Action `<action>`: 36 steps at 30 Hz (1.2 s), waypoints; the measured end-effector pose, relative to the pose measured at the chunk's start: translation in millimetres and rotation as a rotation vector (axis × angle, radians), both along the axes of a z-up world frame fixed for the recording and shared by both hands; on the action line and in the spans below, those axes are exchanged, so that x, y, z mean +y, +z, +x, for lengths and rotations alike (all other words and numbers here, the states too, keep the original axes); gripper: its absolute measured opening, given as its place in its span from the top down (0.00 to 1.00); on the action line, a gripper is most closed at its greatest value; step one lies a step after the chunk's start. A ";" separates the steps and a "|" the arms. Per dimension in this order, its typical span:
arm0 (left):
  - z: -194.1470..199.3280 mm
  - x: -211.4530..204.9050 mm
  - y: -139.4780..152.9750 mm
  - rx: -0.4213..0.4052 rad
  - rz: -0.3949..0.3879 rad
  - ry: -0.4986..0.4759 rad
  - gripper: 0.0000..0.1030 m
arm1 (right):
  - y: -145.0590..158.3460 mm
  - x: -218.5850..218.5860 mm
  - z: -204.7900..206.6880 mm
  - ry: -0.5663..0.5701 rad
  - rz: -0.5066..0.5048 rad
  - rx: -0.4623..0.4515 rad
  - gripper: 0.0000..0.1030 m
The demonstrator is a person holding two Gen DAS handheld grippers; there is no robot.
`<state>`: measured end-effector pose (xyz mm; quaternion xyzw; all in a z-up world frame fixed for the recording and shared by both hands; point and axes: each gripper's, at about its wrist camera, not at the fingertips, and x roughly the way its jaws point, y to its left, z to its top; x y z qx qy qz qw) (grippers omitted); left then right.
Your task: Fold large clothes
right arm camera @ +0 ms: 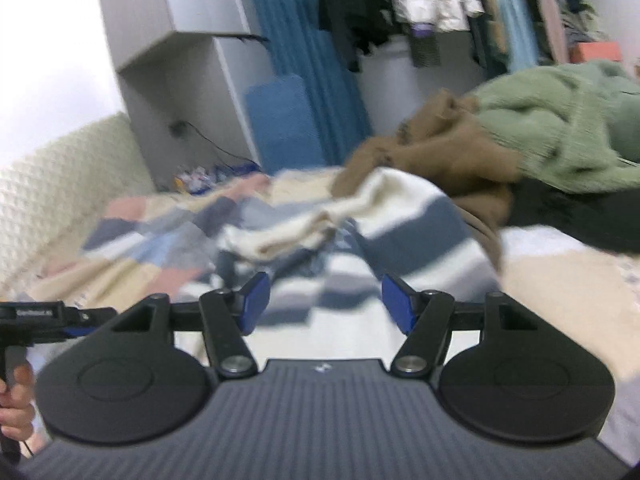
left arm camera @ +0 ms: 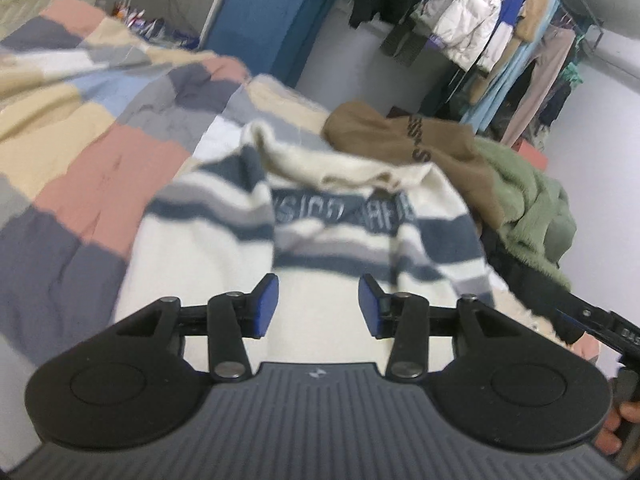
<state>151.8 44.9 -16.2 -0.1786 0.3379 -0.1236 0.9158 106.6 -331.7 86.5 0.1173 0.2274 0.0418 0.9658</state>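
We hold our left gripper (left arm camera: 319, 306) and right gripper (right arm camera: 324, 304) released and empty above the cream, blue-striped knit sweater (left arm camera: 248, 248) lying on the patchwork-quilted bed (left arm camera: 80, 168), beside its clothes-piled edge.

Both wrist views low, close over the shared striped sweater (left arm camera: 224, 248).

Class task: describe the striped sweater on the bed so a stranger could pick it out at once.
Start at the patchwork bedspread. The striped sweater lies on it, left of a brown garment and a fuzzy green one. Only it is cream with blue and grey bands.
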 end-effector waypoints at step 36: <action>71.4 36.7 -50.4 0.132 0.474 0.266 0.91 | -129.6 -78.7 38.5 -0.457 0.124 0.413 0.52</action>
